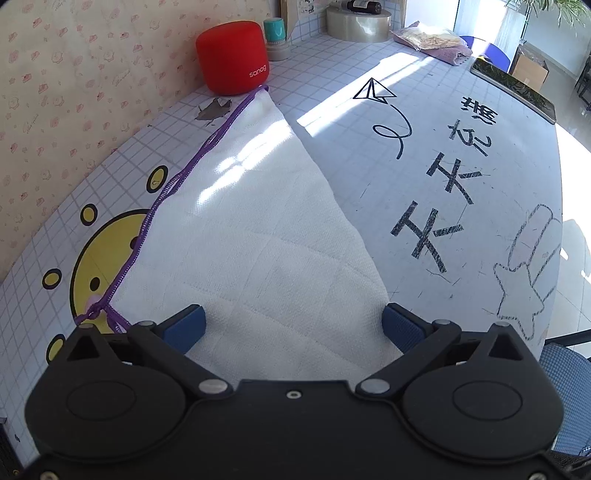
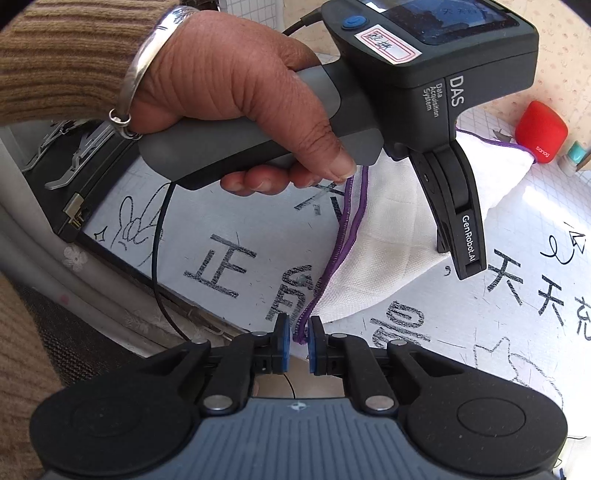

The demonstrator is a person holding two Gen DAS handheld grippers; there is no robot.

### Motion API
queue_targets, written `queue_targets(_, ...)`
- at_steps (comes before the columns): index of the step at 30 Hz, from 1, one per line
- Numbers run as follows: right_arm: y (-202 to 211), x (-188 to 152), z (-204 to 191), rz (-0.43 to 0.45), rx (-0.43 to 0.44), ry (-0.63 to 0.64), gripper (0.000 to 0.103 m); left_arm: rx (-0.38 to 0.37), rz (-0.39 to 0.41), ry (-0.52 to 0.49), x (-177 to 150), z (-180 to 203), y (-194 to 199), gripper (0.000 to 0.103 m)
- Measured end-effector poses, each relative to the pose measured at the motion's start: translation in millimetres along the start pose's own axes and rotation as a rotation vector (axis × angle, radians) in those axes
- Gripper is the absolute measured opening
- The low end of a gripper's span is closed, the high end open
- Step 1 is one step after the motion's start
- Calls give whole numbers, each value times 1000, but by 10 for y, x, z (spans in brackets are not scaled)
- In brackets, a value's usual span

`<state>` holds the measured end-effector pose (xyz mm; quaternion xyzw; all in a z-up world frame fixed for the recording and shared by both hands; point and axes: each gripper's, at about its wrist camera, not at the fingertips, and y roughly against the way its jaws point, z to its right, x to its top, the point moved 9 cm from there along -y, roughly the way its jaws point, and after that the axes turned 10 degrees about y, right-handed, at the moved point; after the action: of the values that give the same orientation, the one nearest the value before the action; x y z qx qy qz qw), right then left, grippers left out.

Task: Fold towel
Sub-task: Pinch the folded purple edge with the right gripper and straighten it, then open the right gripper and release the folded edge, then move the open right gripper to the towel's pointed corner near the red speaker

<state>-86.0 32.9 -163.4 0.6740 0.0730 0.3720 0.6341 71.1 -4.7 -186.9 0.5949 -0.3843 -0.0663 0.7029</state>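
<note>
A white towel [image 1: 251, 221] with a purple stitched edge [image 1: 173, 184] lies on the printed table, folded into a triangle whose far tip touches the red speaker. My left gripper [image 1: 293, 325] is open, its blue pads [image 1: 184, 328] wide apart over the towel's near end. In the right wrist view the towel [image 2: 391, 258] lies under the left gripper's body [image 2: 458, 221]. My right gripper [image 2: 298, 338] is shut on the towel's purple-edged corner [image 2: 300, 330] near the table's front edge.
A red speaker [image 1: 232, 57] and a teal-capped jar [image 1: 275, 37] stand at the wall. A tape roll [image 1: 358, 24] and a bag [image 1: 432, 40] sit at the back. A black case [image 2: 74, 177] lies left of the table. The left hand [image 2: 236, 96] fills the upper right wrist view.
</note>
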Motion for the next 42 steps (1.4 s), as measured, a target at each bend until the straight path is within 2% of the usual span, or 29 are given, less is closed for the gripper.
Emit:
queue_targets(3,5,-26,-5,-5,4,-1,18,2,3,-2,2,6,2,102)
queue_targets(8,14,-70,-13,-14,10,-2,24,-5,1,2,-2,8,2,102)
queue_targets(25,43,-218,-41,-44,31,-5,29,-35,16,3,-61,-29,36,102)
queue_targets(27,94,-80,-119,-53,20,-32,30,-35,18,-9,-82,-46,55,102)
queue_targets(31,194,-148,126,-62,-35,-87,30,-26,31,-25,-96,-87,107,102)
queue_targets(37,309,-128,526,-52,-99,-79,31,-16,74,21,17,-155,210,102)
queue_targets(42,329,-35,976,-12,-100,-71,31,17,83,25,125,-89,200,102)
